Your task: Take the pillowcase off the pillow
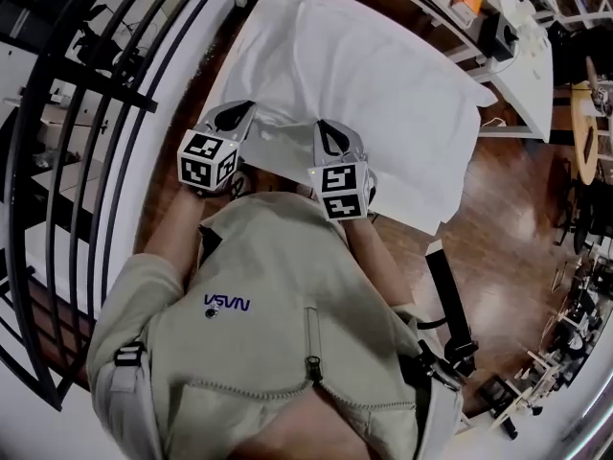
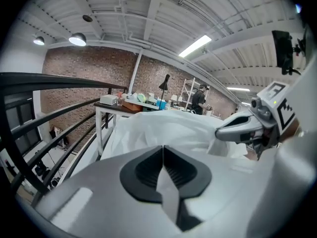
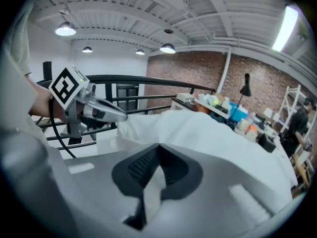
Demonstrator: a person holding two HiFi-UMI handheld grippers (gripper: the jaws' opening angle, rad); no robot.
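Observation:
A white pillow in its white pillowcase [image 1: 383, 84] lies on a white table [image 1: 182, 132], its near edge right in front of me. My left gripper [image 1: 239, 113] is at the near left part of that edge, my right gripper [image 1: 330, 127] close beside it. In the left gripper view the left gripper [image 2: 162, 150] has its jaws together with a strip of pillowcase [image 2: 163, 128] pinched between the pads. The right gripper view shows the right gripper [image 3: 157, 150] shut the same way on a fold of the pillowcase [image 3: 213, 133]. Each gripper sees the other beside it.
A black metal railing [image 1: 96, 65] curves along the left of the table. Wooden floor [image 1: 508, 218] lies to the right, with a white desk [image 1: 527, 65] beyond. A cluttered workbench [image 2: 124, 103] stands behind the pillow, and a person [image 2: 199, 97] stands far back.

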